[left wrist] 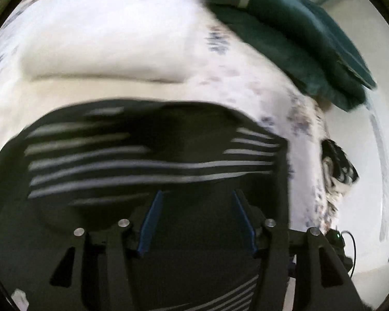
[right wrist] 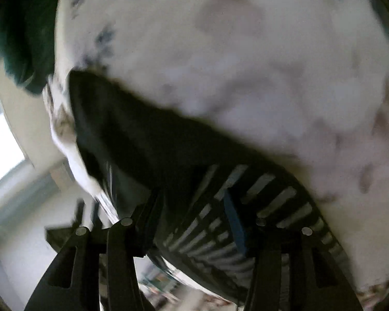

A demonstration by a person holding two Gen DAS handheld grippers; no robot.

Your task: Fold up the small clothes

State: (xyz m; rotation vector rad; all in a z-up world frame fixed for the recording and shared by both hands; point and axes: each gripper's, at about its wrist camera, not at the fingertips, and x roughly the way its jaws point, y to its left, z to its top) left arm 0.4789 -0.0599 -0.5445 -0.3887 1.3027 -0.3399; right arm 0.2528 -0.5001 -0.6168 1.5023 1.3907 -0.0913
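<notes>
A black garment with thin white stripes [left wrist: 132, 163] lies close under the left wrist view, spread wide across the lower half of the frame on a white, speckled cloth; its far edge runs in a shallow arc, and the stripes run roughly level, smeared by blur. From the right wrist view the same striped garment [right wrist: 220, 220] shows a plain black part toward the upper left and striped cloth lower right, bunched rather than flat. A dark green garment [left wrist: 293, 33] lies heaped at the upper right, well apart from the striped one, a pale band across its top.
</notes>
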